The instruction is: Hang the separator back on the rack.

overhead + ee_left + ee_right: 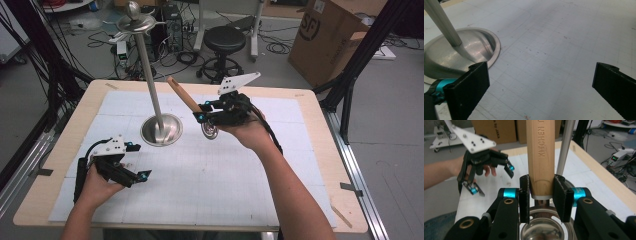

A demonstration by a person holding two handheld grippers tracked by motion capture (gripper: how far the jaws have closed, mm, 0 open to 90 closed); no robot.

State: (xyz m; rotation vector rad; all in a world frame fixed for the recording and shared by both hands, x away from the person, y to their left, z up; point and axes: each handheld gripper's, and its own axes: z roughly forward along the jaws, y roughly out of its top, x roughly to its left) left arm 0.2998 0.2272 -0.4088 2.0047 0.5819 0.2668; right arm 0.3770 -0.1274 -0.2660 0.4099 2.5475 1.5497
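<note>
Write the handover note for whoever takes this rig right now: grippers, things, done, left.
Right gripper: shut on the wooden handle of a metal ladle, held in the air beside the stand's pole.
Left gripper: open, nothing between the jaws, low over the mat near the stand's base.
Done: ladle picked up.
Left: probably hang it on a hook at the stand's top; nothing hangs there yet.

Left gripper [134, 176], right gripper [200, 112]: black bodies, turquoise jaw joints, grey three-cornered top plates with dark screws, black cables; brass-coloured bushings, apparently; forearms unsleeved.
</note>
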